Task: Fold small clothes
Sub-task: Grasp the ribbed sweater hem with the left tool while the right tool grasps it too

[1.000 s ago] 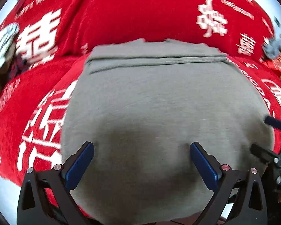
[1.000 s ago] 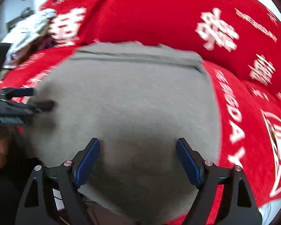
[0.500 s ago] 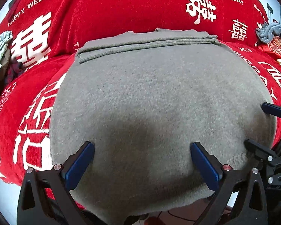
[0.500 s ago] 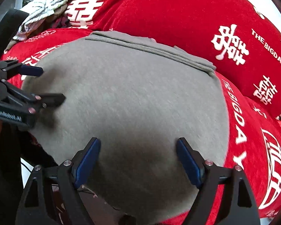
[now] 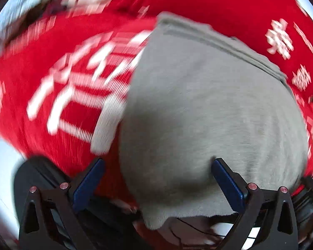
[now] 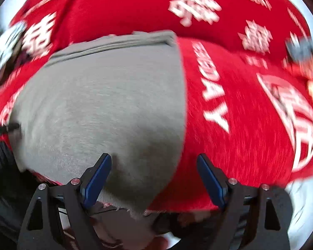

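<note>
I see a red cloth (image 5: 58,95) with white lettering covering the whole tabletop; white surface (image 6: 302,195) shows past its near edge. Gray garment (image 5: 208,114) lies flat on it, far edge folded into a layered band. Both frames motion-blurred. Left gripper (image 5: 156,182) jaws spread, over the garment's near left corner, nothing pinched. Right gripper (image 6: 154,179) jaws spread too, straddling the near right corner, empty. Crumpled clothes (image 6: 4,48) sit far left, too blurred to tell more.
</note>
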Motion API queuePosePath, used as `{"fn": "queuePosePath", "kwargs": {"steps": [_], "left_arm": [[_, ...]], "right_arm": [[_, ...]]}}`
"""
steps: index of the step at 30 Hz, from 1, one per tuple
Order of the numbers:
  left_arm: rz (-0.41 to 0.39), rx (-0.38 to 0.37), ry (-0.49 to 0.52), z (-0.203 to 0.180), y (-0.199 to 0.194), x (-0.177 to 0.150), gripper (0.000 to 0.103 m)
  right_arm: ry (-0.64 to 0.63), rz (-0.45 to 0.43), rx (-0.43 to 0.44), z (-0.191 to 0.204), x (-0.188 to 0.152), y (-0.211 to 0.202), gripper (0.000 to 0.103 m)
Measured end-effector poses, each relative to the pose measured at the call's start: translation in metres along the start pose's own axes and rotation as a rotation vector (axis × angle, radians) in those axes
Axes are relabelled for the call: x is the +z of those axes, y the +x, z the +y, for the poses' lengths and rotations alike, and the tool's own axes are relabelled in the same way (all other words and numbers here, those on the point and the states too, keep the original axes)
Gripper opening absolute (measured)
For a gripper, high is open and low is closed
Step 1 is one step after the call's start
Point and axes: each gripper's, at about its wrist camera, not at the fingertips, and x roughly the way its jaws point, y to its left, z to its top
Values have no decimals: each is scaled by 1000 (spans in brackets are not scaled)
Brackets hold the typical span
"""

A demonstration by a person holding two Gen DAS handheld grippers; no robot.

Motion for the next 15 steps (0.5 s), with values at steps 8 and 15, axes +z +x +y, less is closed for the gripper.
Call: {"fn": "queuePosePath", "kwargs": {"steps": [8,15], "left_arm": [[52,-46,46,-21,6,-12,102],[-9,-40,178,-60,-20,-22,18]], "right_arm": [[54,103,48,5,-9,20,87],[-70,70,117,29,-6,8,17]]}}
